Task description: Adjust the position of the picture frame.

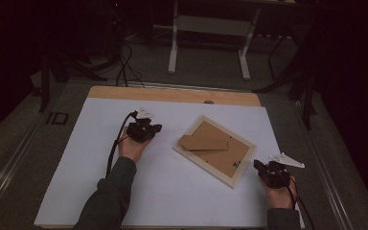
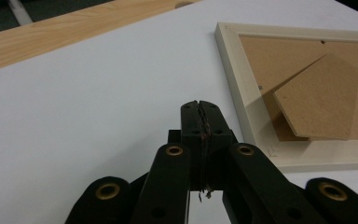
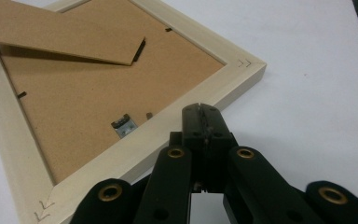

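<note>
**Both tongs closed beside a face-down frame**

Left tongs sit left of centre in the high view, pressed together on nothing. We see the right tongs at lower right, equally closed and empty. Between them the picture frame lies back-up on the white table, its stand flap raised. Our right sleeve is cut off at the bottom edge, and the frame's front is hidden.

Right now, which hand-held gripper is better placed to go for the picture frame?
Right. The right hand-held gripper, shut, sits at the picture frame rim by its near corner; the left hand-held gripper, also shut, stands farther off across bare white sheet.
</note>
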A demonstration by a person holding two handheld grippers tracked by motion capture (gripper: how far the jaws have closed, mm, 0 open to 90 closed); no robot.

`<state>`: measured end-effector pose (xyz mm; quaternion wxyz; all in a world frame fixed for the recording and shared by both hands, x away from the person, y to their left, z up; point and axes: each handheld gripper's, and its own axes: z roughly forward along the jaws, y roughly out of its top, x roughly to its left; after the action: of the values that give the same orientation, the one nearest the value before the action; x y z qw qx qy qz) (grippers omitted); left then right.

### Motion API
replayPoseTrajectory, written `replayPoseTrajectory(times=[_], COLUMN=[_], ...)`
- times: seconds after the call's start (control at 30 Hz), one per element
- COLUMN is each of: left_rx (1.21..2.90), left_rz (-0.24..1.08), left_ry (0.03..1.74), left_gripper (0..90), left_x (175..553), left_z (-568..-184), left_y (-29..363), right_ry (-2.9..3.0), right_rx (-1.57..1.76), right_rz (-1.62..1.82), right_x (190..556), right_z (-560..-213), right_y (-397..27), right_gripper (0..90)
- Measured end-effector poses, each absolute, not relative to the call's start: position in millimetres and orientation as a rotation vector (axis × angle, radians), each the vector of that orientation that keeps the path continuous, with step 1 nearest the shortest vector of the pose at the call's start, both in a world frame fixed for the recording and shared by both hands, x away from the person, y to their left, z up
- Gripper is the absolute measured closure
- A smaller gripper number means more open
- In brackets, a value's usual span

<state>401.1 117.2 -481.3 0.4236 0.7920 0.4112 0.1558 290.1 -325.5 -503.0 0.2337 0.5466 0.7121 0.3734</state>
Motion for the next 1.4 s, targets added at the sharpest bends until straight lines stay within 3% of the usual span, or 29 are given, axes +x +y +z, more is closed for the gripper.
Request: replayPoseTrajectory(times=[1.4], left_rx=[2.067], left_rz=[0.27], left_ry=[1.057], left_gripper=[90.0], left_x=[424], left_z=[-521], left_y=[64], right_ry=[2.077], right_rx=[1.539], right_rz=[0.995], right_x=[299], right_z=[-519], right_y=[-318], right_gripper=[89.8])
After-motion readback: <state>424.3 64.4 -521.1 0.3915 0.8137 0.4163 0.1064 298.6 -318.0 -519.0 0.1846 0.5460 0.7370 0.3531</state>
